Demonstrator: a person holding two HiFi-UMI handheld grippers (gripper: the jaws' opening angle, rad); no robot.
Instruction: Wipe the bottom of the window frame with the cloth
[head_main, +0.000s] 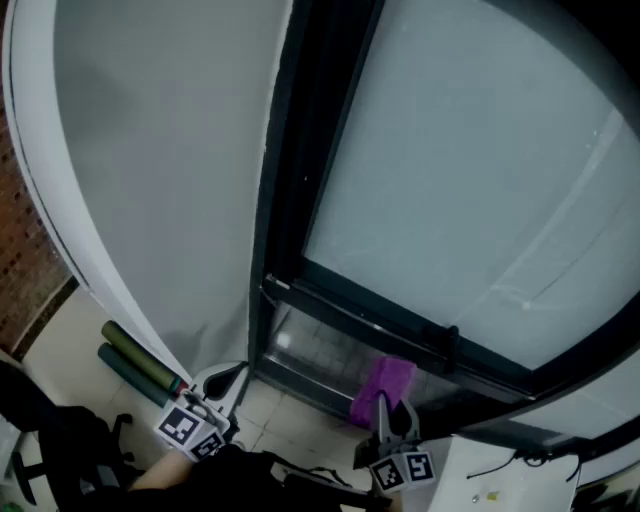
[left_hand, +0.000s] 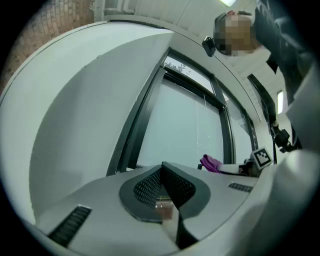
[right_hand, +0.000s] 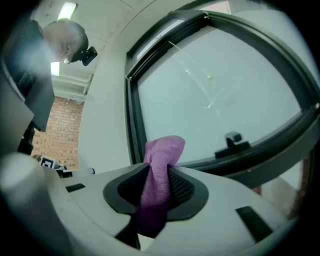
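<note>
A: Where do we have the cloth (right_hand: 161, 176)?

B: Pinched in our right gripper (right_hand: 160, 172). The jaws are pressed onto its middle, and a purple tuft stands out past their tips. In the head view it sits at about 6 o'clock (head_main: 382, 384), just above the right gripper (head_main: 393, 408).

A: And against the window frame (head_main: 375, 318)?

B: The cloth's free end lies over the frame's bottom part, below the dark lower rail. We can't tell whether it touches. The handle (head_main: 452, 346) sits on that rail, at 2 o'clock from the cloth.

A: What about our left gripper (head_main: 232, 378)?

B: It is low at 7 o'clock in the head view, near the frame's lower left corner. In its own view the left gripper's (left_hand: 162, 167) jaws are pressed together with nothing between them.

A: Anything else near us?

B: Two green rolls (head_main: 138, 364) lie at 9 o'clock from the left gripper, and a brick wall (head_main: 22, 262) shows at the far left.
</note>
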